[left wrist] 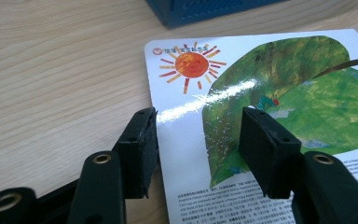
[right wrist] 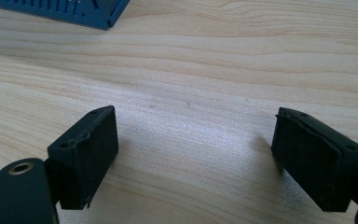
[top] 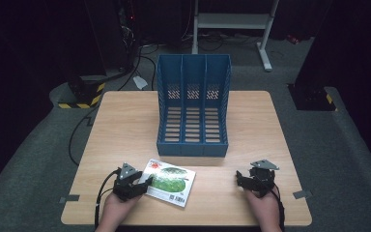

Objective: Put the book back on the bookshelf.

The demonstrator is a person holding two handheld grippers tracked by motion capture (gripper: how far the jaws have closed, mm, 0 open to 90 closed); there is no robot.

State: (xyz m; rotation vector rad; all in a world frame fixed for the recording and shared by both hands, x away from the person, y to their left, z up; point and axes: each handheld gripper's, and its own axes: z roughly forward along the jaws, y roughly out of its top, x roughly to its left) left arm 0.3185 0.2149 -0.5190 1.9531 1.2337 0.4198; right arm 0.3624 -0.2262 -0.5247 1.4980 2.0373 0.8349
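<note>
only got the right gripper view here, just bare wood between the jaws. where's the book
Observer: The picture book lies flat near the table's front edge, at the left tool.
Operator: is the left one gripping it
Observer: No. In the left gripper view its jaws stand apart, one beside the book's edge, one over the cover; nothing is pinched.
Operator: what's on the cover
Observer: An orange sun and a big green leaf.
Operator: and that blue thing
Observer: A three-slot blue file rack, empty, behind the book.

Both grippers are chunky black plastic: left gripper (top: pixel 134 185) and right gripper (top: pixel 255 181) carry grey triangle plates, brass-ringed screw holes, trailing black cables.
</note>
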